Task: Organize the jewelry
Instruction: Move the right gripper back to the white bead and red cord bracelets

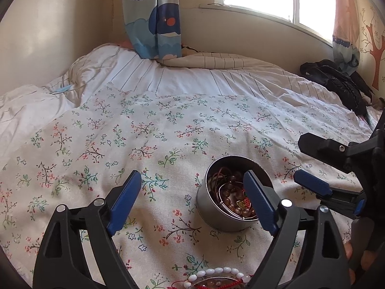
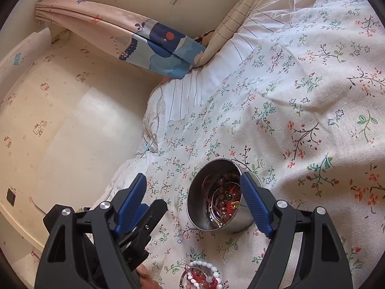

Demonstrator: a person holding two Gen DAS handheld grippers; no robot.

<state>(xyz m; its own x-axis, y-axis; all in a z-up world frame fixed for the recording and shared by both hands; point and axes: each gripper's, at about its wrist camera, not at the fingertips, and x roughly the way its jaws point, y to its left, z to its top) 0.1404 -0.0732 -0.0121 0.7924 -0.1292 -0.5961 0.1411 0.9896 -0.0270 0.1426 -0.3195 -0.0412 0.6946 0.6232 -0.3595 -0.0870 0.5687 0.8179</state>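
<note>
A round silver tin (image 1: 216, 219) stands on the floral bedspread and holds brown bead bracelets, cords and a red charm (image 1: 237, 201); it also shows in the right wrist view (image 2: 197, 207). A white bead bracelet with red cord and a metal ring (image 1: 216, 277) lies on the cloth near me, also in the right wrist view (image 2: 204, 274). My left gripper (image 1: 192, 187) is open and empty, its right finger in front of the tin. My right gripper (image 2: 192, 187) is open and empty above the tin; it also shows in the left wrist view (image 1: 305, 161).
The floral cloth (image 1: 144, 132) covers a bed with a white striped duvet (image 1: 168, 77). A whale-print curtain (image 1: 156, 24) hangs at the back below a window. A black bag (image 1: 341, 79) lies at the far right. A wall runs along the bed's left side (image 2: 60, 120).
</note>
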